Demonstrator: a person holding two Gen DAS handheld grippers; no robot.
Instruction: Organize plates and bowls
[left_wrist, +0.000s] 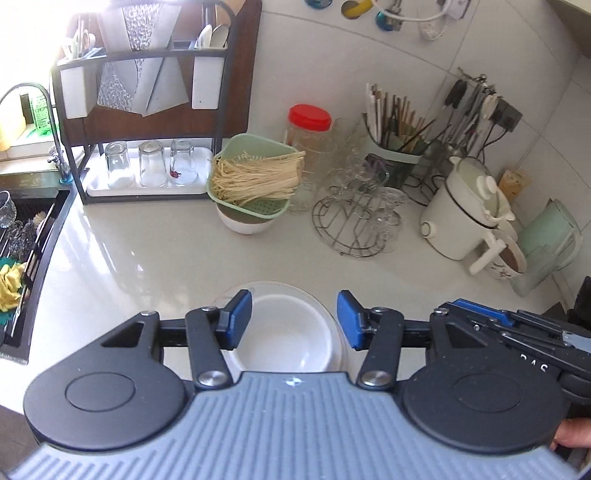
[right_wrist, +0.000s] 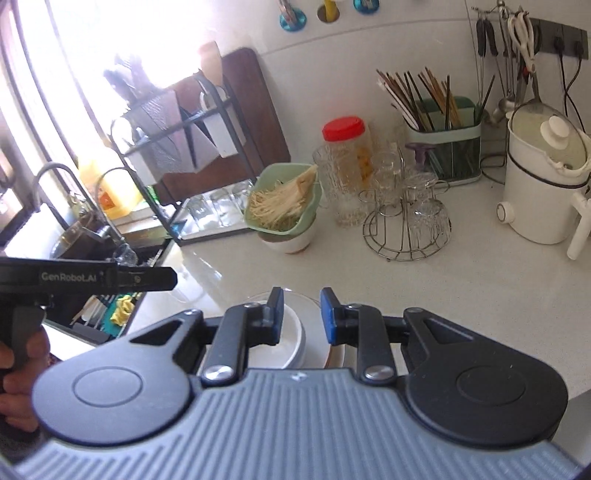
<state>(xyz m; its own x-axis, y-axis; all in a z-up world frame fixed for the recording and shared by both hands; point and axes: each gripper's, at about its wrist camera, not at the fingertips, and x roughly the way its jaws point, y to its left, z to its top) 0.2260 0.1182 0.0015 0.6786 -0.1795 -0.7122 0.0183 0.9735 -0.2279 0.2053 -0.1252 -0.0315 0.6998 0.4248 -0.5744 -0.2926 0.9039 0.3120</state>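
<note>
A white bowl (left_wrist: 286, 338) sits on a clear glass plate (left_wrist: 258, 286) on the pale counter, right below my left gripper (left_wrist: 294, 320). The left gripper is open and empty, its blue pads straddling the bowl from above. In the right wrist view the white bowl (right_wrist: 291, 339) and the plate rim (right_wrist: 295, 295) lie under my right gripper (right_wrist: 302, 317), which is open and empty. Another dish edge (right_wrist: 334, 356) shows beside the bowl. The left gripper's body (right_wrist: 88, 277) shows at the left, the right gripper's body (left_wrist: 509, 328) at the right.
A green colander of noodles (left_wrist: 255, 177) on a white bowl stands behind. A dish rack with upturned glasses (left_wrist: 147, 166) is at the back left, the sink (left_wrist: 22, 251) at the left. A wire glass stand (left_wrist: 358, 218), a chopstick holder (left_wrist: 399, 144) and a white pot (left_wrist: 465, 210) stand at the right.
</note>
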